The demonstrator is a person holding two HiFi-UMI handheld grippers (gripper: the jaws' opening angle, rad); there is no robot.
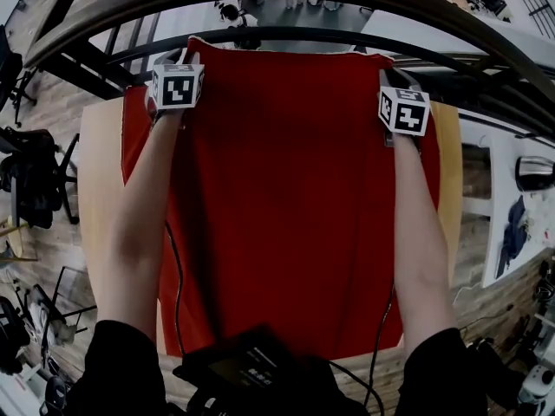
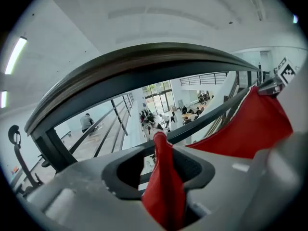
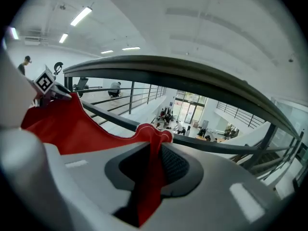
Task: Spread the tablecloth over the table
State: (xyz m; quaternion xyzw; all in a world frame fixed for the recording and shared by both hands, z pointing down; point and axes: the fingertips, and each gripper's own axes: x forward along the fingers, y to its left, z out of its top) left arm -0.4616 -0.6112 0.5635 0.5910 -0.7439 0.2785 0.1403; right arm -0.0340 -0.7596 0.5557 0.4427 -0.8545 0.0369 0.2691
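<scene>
My left gripper (image 2: 161, 163) has its fingers apart, a bunched red cloth (image 1: 286, 198) corner loose between them. My right gripper (image 3: 154, 166) is the same, with a narrower gap. The smooth cloth covers the pale wooden worktop (image 1: 100, 172). A black box (image 1: 251, 367) hides its near edge.

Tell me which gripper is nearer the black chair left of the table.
Left. The left gripper is at the tablecloth's far left corner, on the chair's side; the right gripper is at the far right corner, across the cloth.
</scene>
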